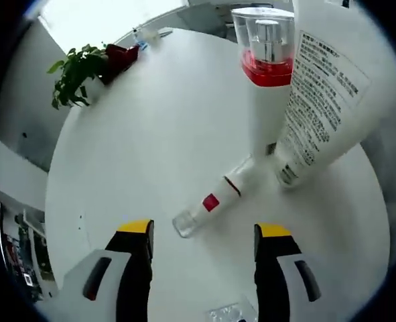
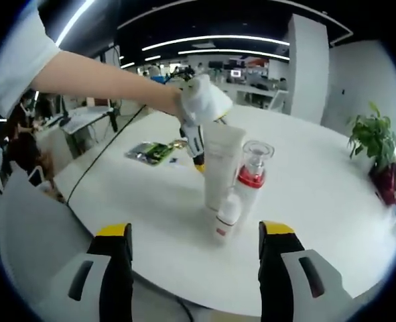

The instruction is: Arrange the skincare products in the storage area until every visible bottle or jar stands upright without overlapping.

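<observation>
Left gripper view: left gripper [image 1: 203, 241] jaws spread wide, nothing between them, hovering above the round white table [image 1: 151, 121]. Just ahead of the jaws a small slim bottle [image 1: 214, 198] with a red label lies on its side, clear cap end towards the camera, its far end running up to the foot of the other two products. Behind it stands the pump bottle [image 1: 267, 74], upright, red band under a clear cap. Right beside it, touching or nearly so, is the big white tube [image 1: 325, 87] with printed text, cap end down on the table; it looks tilted, but that may be the lens. Potted plant [image 1: 77, 72] sits at the table's far edge, well apart. Right gripper view: right gripper [image 2: 194, 258] jaws also wide open and empty, near the table edge. The three products cluster mid-table: white tube standing at the back, pump bottle just to its right, the small bottle low in front of both; from here I cannot tell if it is lying or propped. The left gripper shows above and behind the tube, held by a person's hand [image 2: 201, 100] in a white glove, bare forearm coming in from the left. A green packet [image 2: 151, 152] lies flat left of the cluster, with a black cable [image 2: 104, 154] running past it. The plant is at far right.
</observation>
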Demonstrator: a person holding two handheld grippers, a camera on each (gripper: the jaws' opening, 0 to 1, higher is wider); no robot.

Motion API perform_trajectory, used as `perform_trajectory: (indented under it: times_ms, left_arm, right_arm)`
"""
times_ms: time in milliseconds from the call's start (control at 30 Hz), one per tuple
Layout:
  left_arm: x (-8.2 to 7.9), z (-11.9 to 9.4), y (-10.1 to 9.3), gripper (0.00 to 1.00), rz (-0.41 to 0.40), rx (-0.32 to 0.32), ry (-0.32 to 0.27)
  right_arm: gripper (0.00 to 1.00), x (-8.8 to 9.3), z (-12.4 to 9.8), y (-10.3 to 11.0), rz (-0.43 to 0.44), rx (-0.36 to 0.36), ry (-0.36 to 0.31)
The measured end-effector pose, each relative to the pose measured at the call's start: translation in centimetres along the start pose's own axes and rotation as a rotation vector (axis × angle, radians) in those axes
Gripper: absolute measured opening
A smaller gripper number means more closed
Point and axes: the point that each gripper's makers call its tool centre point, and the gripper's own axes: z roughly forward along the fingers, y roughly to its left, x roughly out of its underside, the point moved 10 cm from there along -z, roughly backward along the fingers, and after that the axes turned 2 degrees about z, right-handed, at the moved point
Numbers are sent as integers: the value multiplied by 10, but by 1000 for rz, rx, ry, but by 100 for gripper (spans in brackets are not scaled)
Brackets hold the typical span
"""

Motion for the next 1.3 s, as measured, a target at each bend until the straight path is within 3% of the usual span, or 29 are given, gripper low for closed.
perform_trajectory:
  times_ms: [467,667,833,967,1300]
  left_arm:
    - [-12,29,3,35,91,124,16]
    - [-10,32,4,28,117,141,47]
    - [-7,31,6,25,100,147,59]
    - [-5,32,6,25,5,169,52]
    - [0,33,1,24,-69,152,94]
  right_arm:
    - [75,1,1,-2,8,12,13]
    - [75,1,1,-3,11,14,16]
    - [75,1,1,-3,12,16,17]
    - [75,1,2,-3,11,17,20]
    - [75,2,1,-3,9,20,19]
